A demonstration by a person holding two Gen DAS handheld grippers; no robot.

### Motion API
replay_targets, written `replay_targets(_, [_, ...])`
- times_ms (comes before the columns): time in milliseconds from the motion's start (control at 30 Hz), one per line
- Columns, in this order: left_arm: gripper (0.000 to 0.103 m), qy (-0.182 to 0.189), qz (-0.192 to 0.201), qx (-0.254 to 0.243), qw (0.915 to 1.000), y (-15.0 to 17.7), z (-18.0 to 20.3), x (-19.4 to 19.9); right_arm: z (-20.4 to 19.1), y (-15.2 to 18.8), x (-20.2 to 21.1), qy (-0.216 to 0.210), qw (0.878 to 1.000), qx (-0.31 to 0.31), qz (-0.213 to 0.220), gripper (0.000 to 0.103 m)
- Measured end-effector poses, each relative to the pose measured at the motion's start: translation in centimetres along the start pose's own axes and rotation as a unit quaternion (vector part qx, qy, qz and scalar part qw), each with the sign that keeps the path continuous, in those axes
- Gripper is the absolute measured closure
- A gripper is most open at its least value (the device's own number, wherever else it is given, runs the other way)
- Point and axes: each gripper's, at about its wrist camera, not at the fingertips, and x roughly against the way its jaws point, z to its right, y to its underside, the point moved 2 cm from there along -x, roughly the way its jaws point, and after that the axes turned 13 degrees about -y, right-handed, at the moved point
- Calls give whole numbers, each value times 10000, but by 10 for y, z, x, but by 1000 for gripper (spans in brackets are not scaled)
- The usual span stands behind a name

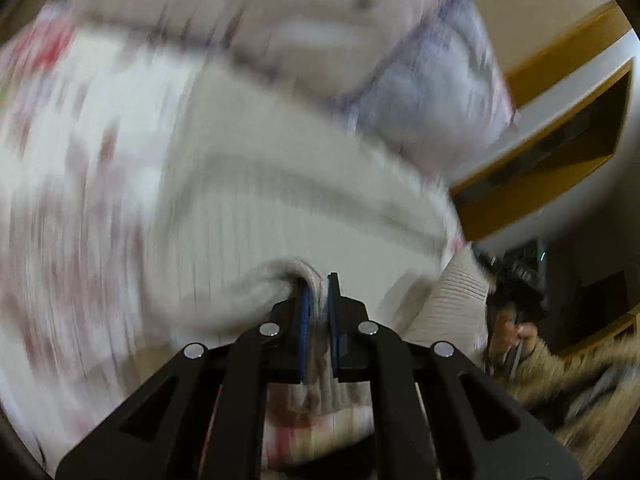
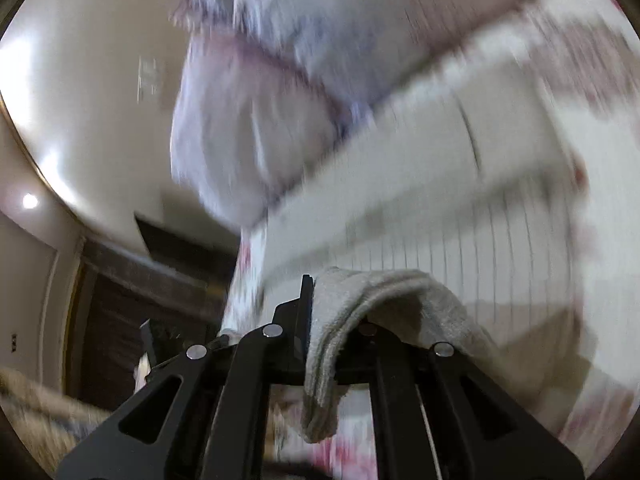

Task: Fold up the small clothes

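Note:
A cream ribbed knit garment is held up and spreads across most of the blurred left wrist view. My left gripper is shut on its thick hem edge, which is pinched between the blue pads. In the right wrist view the same garment stretches ahead, and my right gripper is shut on a grey-cream edge of it that drapes over the right finger. The garment hangs between both grippers above a floral sheet.
A lilac patterned pillow and a pale pink one lie beyond the garment; the lilac pillow also shows in the right wrist view. Wooden shelving is at right. The person's sleeve and hand are at lower right.

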Motion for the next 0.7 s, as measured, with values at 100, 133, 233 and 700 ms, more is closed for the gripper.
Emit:
replay_targets(100, [91,-286,624,-196,9974,-75,-1,-24,10,-50,-16,232,9979,121,587,95])
replay_targets(133, [89,-427,638,-150,9969,-93,-2,-37,22,-68,-26,481,9959,45,761,92])
replay_targets(233, [55,-918,429,248,9945,-127,-20,-69,54,-93,-44,1270,9877,-441,803,50])
replay_targets(700, [89,-870,-499,804,9917,-108,-46,-135,59,-62,2,1425,9862,-315,786,37])
